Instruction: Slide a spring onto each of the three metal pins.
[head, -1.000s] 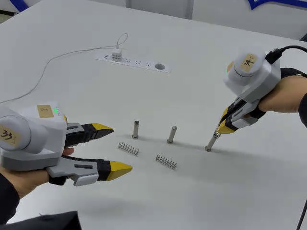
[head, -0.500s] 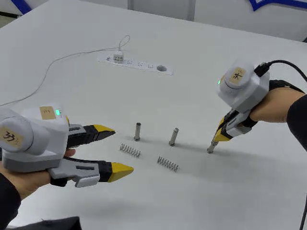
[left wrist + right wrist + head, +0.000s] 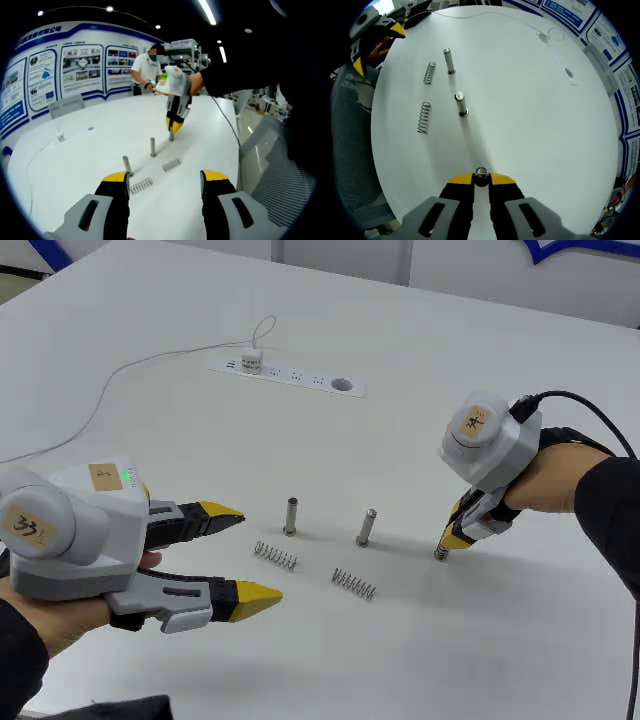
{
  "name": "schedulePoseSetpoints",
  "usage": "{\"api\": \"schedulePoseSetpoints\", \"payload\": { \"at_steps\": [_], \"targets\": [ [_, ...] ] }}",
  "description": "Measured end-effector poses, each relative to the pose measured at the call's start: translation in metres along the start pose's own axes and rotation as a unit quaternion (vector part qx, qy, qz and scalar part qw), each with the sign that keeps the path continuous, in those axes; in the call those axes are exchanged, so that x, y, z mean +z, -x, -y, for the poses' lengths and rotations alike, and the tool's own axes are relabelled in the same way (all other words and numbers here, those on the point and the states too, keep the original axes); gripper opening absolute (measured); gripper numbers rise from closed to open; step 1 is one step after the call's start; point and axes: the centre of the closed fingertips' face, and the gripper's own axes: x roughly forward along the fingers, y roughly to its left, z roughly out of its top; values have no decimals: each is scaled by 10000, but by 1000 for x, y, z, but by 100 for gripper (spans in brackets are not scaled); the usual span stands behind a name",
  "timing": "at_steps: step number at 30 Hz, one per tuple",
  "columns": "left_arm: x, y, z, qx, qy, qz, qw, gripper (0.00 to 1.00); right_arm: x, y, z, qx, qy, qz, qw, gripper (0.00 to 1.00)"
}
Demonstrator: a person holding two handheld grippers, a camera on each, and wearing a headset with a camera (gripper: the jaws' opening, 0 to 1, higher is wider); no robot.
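Observation:
Three metal pins stand in a row on the white table: left pin, middle pin and right pin. Two loose springs lie in front of them, one near the left pin, the other near the middle pin. My right gripper points down, shut on the right pin, its yellow tips close to the table. Whether a spring rides on that pin is hidden. My left gripper hovers open left of the springs, holding nothing.
A white power strip with a plug and a thin cable lies farther back on the table. The right gripper's black cable trails right. A person stands behind the table in the left gripper view.
My right gripper has slid down the right pin, ending close to the table. The left gripper and both loose springs stayed put; the camera shifted slightly.

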Motion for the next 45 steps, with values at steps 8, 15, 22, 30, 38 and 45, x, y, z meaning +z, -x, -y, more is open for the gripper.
{"api": "schedulePoseSetpoints", "payload": {
  "at_steps": [8, 15, 22, 30, 38, 45],
  "targets": [
    [-1, 0, 0, 8, 4, 1, 10000, 58, -1, -1, -1, -9, -46, 36, 10000, 12],
    [0, -1, 0, -3, -5, 8, 10000, 58, 0, 6, -1, -48, -78, 136, 9999, 17],
    [1, -2, 1, -23, -16, 18, 10000, 58, 5, 21, -5, -167, 22, 211, 9996, 18],
    [2, -3, 2, -40, -39, 29, 10000, 58, 25, 33, -14, -196, 162, 392, 9989, 19],
    [3, -3, 3, -49, -50, 30, 10000, 58, 46, 28, -36, -4, 332, 489, 9983, 19],
    [3, -2, 2, -33, -41, 36, 10000, 58, 56, 16, -52, 149, 467, 466, 9977, 19]
  ]
}}
